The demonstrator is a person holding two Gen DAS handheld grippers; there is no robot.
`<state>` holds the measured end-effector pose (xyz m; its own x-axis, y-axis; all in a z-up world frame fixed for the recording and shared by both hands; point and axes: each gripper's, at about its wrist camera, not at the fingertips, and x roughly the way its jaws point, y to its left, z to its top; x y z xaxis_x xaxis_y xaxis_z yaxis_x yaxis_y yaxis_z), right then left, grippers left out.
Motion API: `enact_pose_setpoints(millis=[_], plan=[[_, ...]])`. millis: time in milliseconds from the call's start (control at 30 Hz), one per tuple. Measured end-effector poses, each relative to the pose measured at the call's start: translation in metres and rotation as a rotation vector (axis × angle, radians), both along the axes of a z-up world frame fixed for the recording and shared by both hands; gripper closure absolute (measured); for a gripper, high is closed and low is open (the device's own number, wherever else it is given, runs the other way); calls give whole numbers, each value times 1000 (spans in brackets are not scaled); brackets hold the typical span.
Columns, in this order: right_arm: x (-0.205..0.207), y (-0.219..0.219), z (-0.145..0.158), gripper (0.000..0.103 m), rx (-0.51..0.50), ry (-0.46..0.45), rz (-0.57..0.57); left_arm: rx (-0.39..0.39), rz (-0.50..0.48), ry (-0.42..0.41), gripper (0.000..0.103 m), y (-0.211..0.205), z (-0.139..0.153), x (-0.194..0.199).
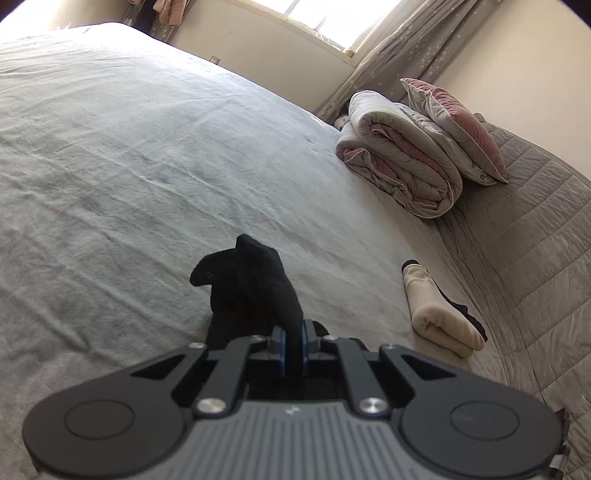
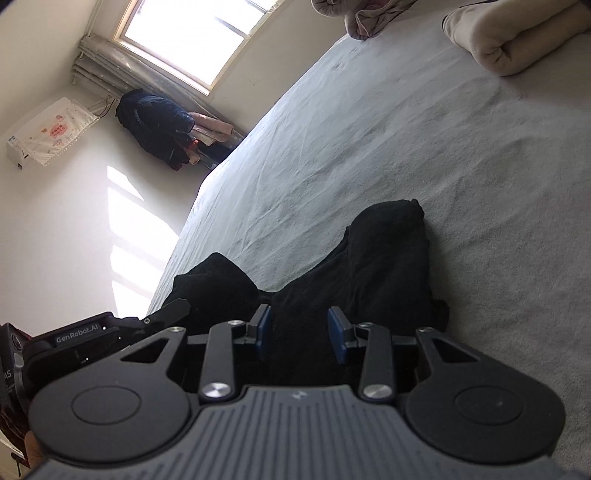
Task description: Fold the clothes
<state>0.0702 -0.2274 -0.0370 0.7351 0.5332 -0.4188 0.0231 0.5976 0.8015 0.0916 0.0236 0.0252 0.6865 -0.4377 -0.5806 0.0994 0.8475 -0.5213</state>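
Left claw [image 1: 292, 345] is pinching a fold of the black garment [image 1: 251, 291] tightly between its two blue pads, with the jaws almost together, and the cloth is rising in front of it in a crumpled heap on the grey bed sheet [image 1: 129, 155]. Ahead of this claw and to its right, a rolled beige garment [image 1: 441, 317] is lying on the sheet, well apart from the black one. Further ahead on the same side, a folded quilt [image 1: 402, 155] is sitting with a pink pillow [image 1: 458, 129] leaning on it. Right claw [image 2: 302, 338] is standing with its jaws spread apart, and the black garment [image 2: 369, 273] is lying between the blue pads [image 2: 337, 338] and stretching forward from them; whether the pads are touching the cloth, I cannot tell. To the left of the right claw, the body of the left claw [image 2: 110, 334] is showing, reaching into the same cloth. Far ahead and to the right of it, the beige roll [image 2: 517, 33] is resting on the bed sheet [image 2: 406, 129].
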Motion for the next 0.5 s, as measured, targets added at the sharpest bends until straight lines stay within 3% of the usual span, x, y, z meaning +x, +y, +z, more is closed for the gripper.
enact_pose_setpoints(millis=[500], plan=[[-14, -55, -13, 59, 358, 108, -134, -74, -155, 41, 96, -71, -5, 12]])
